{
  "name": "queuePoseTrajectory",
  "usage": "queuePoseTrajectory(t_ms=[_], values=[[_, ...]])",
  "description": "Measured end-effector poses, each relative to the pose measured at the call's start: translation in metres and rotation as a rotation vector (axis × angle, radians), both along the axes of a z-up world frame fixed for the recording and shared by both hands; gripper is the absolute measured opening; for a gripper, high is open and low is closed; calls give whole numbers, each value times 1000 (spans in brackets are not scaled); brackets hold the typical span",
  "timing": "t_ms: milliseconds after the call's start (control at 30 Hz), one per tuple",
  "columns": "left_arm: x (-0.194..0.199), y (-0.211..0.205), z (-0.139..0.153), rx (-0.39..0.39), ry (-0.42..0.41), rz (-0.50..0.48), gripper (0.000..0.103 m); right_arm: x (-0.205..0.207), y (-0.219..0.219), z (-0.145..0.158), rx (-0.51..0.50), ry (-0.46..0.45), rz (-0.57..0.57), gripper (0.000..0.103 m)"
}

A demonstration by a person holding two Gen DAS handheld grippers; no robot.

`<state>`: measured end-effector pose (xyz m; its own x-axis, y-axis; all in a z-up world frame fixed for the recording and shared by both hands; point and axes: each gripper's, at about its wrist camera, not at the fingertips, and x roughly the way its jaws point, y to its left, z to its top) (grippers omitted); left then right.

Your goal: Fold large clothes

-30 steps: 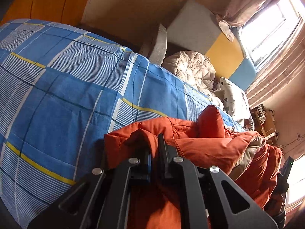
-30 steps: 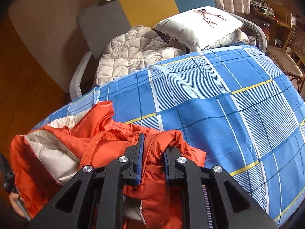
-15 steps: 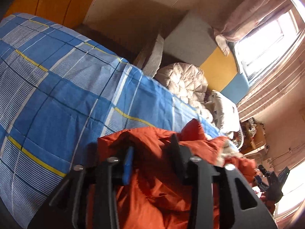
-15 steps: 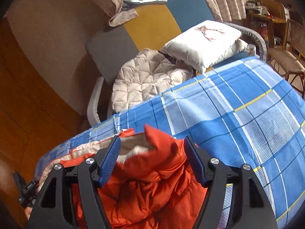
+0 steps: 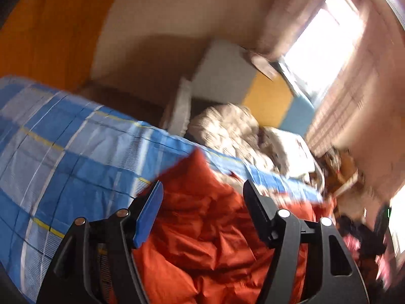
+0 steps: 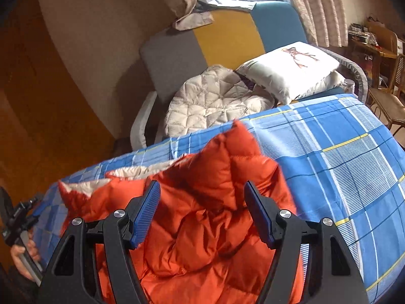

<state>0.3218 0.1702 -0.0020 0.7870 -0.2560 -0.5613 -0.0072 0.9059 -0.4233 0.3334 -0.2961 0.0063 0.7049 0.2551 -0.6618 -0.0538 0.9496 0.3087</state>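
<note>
Orange quilted jacket (image 6: 202, 223), puffy and crumpled, lies on checked blue sheet (image 6: 341, 157). Left gripper (image 5: 202, 212) and right gripper (image 6: 202, 210): jaws wide, holding nothing. White pillow (image 6: 291, 68) beyond.

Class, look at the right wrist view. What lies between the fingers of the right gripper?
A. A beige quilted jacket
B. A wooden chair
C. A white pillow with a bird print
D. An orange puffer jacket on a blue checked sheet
D: the right gripper is open over the orange jacket, which lies on the blue sheet; the pillow and the beige jacket lie farther back.
</note>
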Motion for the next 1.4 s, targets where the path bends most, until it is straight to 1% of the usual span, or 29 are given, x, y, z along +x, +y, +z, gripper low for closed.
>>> queuePoseTrajectory(t_ms=[67, 133, 200, 300, 367, 433, 467, 533, 567, 600, 633, 667, 700, 733, 767, 833, 900, 1000, 1067, 1133, 1233, 1333, 1400], values=[[-2, -16, -2, 27, 3, -58, 64, 1, 15, -8, -14, 15, 31, 68], [1, -37, -9, 49, 24, -124, 61, 1, 28, -14, -33, 27, 58, 68], [5, -52, -15, 61, 46, -165, 59, 2, 42, -18, -50, 35, 91, 68], [14, -69, -25, 57, 84, -209, 59, 5, 61, -25, -82, 54, 127, 59], [21, -79, -32, 65, 112, -225, 59, 8, 69, -31, -102, 70, 139, 56], [30, -86, -39, 67, 141, -248, 53, 14, 77, -38, -114, 89, 151, 50], [33, -90, -41, 73, 151, -252, 48, 16, 80, -41, -126, 97, 153, 48], [37, -96, -44, 83, 161, -263, 38, 20, 86, -47, -141, 108, 163, 38], [40, -98, -46, 94, 165, -273, 28, 22, 88, -49, -147, 113, 171, 34], [41, -102, -46, 97, 167, -280, 19, 24, 91, -51, -155, 117, 179, 27], [43, -101, -47, 96, 169, -287, 15, 26, 93, -53, -165, 120, 188, 21], [44, -103, -48, 102, 169, -296, 4, 27, 96, -55, -177, 122, 198, 17], [44, -103, -48, 112, 165, -302, 0, 28, 99, -55, -193, 122, 206, 10], [44, -104, -47, 120, 157, -304, 0, 28, 102, -56, -209, 119, 219, 3], [43, -104, -47, 123, 147, -304, 0, 28, 103, -55, -216, 116, 229, 2], [41, -104, -44, 141, 122, -299, 0, 23, 107, -51, -253, 95, 238, 1], [39, -102, -39, 138, 97, -288, 0, 19, 109, -45, -275, 63, 243, 1], [31, -88, -24, 101, 29, -230, 0, 11, 105, -28, -265, -3, 224, 1], [33, -78, -17, 79, -3, -194, 0, 8, 102, -19, -258, -38, 211, 1], [39, -75, -15, 80, -7, -186, 0, 8, 102, -13, -270, -61, 199, 1], [52, -76, -20, 113, 10, -175, 0, 16, 103, -13, -277, -67, 177, 1], [67, -76, -28, 134, 30, -159, 0, 27, 108, -20, -293, -59, 163, 1], [77, -77, -37, 146, 52, -144, 0, 38, 111, -31, -304, -40, 147, 1]])
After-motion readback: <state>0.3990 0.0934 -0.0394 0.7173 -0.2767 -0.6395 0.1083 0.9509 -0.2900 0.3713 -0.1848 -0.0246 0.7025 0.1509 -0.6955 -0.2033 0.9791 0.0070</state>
